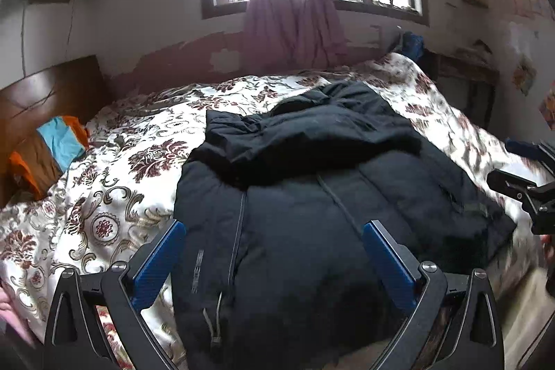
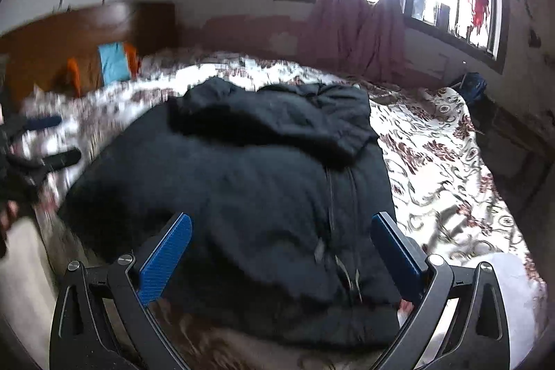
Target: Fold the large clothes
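Observation:
A large black padded jacket [image 1: 312, 196] lies on the floral bedspread [image 1: 114, 182], its hood and sleeves folded over its upper part. My left gripper [image 1: 274, 231] is open and empty, held above the jacket's near hem. In the right wrist view the same jacket [image 2: 242, 196] lies across the bedspread [image 2: 444, 162]. My right gripper [image 2: 282, 227] is open and empty above the jacket's lower part. The right gripper also shows at the right edge of the left wrist view [image 1: 520, 169], and the left gripper shows blurred at the left edge of the right wrist view [image 2: 52, 141].
A wooden headboard [image 1: 38, 96] with an orange, blue and brown pillow [image 1: 52, 148] stands at the left. A window with tied pink curtains [image 1: 295, 26] is on the far wall. A dark blue bundle [image 1: 412, 44] sits past the bed's far corner.

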The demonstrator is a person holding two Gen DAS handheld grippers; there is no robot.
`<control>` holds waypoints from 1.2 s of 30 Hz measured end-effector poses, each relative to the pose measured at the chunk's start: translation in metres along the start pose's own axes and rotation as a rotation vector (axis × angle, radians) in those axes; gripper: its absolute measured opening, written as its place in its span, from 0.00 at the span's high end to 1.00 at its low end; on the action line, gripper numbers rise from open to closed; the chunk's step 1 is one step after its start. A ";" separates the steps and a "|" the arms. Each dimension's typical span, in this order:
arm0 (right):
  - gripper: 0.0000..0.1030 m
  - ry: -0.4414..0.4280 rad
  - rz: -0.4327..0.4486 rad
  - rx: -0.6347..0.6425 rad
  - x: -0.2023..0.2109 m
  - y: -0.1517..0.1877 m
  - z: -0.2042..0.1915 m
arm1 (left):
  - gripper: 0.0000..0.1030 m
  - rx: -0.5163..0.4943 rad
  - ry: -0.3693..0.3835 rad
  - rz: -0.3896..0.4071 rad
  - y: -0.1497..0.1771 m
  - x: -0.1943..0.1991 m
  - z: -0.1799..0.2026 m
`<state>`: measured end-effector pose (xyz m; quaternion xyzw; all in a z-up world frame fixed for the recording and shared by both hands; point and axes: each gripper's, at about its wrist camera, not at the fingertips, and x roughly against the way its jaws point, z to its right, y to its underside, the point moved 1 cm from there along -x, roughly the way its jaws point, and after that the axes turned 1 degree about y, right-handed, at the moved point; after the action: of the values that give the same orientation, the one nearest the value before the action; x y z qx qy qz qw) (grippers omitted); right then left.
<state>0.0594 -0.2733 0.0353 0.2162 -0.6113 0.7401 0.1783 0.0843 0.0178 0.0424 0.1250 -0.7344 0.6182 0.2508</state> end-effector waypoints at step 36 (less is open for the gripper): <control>0.02 0.304 -0.138 0.323 -0.030 0.077 -0.044 | 0.00 -0.154 -0.145 -0.300 0.122 -0.036 0.043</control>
<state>0.0399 -0.2451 -0.0515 0.1695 -0.4348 0.8385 0.2815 0.0455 -0.0038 -0.0839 0.2578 -0.7690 0.5049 0.2954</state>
